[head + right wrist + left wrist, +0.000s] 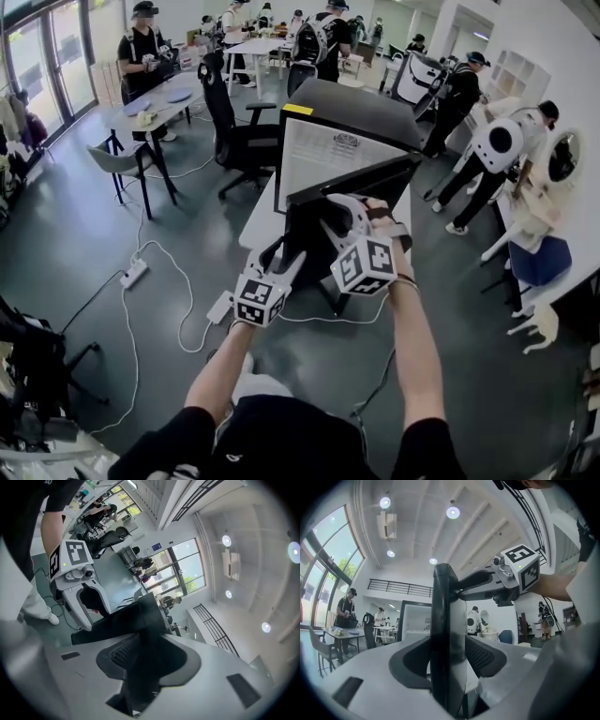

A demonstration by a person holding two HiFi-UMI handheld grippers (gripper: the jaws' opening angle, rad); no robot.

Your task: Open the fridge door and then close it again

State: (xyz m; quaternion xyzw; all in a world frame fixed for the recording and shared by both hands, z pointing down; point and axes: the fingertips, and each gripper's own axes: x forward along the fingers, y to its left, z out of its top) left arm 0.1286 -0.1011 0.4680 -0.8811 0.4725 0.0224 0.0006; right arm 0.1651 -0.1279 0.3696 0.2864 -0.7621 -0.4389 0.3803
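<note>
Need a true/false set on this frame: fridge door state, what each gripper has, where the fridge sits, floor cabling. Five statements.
1. The fridge door is open. True.
2. The left gripper is empty. False: the door's edge is between its jaws.
3. The right gripper also has the door's edge between its jaws. True.
4. The fridge stands on the floor. False: it stands on a white table.
5. A white power strip lies on the floor. True.

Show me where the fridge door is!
The fridge door stands open mid-frame in the head view, in front of the black fridge, its edge held by the left gripper and right gripper.
</note>
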